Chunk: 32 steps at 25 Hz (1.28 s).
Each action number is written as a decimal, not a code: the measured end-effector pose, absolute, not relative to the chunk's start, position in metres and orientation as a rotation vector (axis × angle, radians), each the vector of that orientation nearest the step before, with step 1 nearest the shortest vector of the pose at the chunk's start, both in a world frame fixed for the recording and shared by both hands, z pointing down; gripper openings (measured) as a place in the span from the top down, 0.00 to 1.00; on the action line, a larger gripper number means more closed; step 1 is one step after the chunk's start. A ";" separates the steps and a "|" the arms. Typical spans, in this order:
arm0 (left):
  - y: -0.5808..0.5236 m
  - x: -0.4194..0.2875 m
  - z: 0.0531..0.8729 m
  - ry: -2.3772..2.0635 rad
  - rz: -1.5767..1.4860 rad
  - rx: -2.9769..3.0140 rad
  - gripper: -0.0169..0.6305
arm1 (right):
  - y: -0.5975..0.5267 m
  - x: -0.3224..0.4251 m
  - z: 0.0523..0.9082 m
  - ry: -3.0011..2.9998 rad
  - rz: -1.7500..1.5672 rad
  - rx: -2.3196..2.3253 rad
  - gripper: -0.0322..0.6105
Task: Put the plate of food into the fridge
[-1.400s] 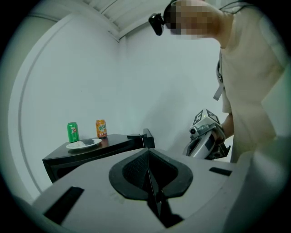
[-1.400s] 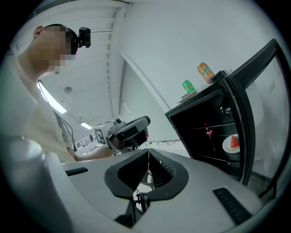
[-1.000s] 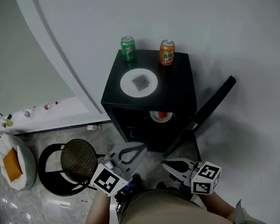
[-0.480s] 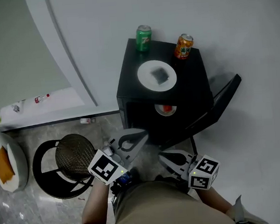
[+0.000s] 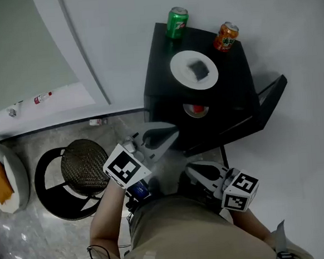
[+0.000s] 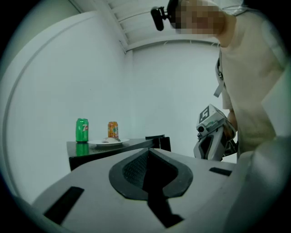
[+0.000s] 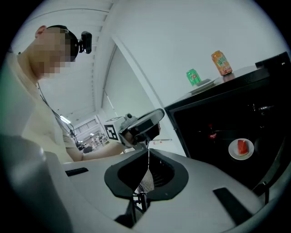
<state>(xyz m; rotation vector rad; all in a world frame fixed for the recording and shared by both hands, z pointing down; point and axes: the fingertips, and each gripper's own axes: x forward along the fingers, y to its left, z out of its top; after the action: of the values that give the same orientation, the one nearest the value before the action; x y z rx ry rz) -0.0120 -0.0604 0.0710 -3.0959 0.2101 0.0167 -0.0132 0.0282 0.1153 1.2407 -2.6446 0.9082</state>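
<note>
Toward the upper right of the head view, looking down on a black fridge (image 5: pixel 160 65) standing with its door (image 5: pixel 271 92) hanging open. Seeing the plate of food (image 5: pixel 182 68) sitting on the fridge top between a green can (image 5: pixel 177 22) and an orange can (image 5: pixel 226 35), a smaller plate (image 5: pixel 191 112) lying inside. Risking, probably, toppling a can or tipping the food while pinching that thin rim. Showing the left gripper (image 5: pixel 171 134) and right gripper (image 5: pixel 192 169), lower centre, both clenched tight, grasping and touching nothing.

Fridge (image 5: pixel 163 76) glossy black; floor (image 5: pixel 25 237) polished stone; stool (image 5: pixel 86 171) mesh.
</note>
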 end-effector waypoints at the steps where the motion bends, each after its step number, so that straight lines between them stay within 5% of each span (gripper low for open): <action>1: -0.063 -0.009 0.073 0.193 0.005 -3.092 0.96 | 0.027 -0.011 0.116 -2.645 0.912 1.242 0.91; 19: -0.070 0.069 0.077 -0.079 -0.241 -2.909 0.96 | -0.013 0.028 0.122 -2.742 0.954 0.947 0.91; 32: -0.102 0.026 0.031 0.275 -0.177 -2.800 0.96 | -0.030 0.023 0.112 -2.785 0.913 0.915 0.91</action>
<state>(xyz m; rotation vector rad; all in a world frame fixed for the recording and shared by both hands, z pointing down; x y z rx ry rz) 0.0257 -0.1018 0.0315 -2.8001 0.2752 -0.1772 0.0234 -0.0302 0.1124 0.9151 -2.7853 0.9135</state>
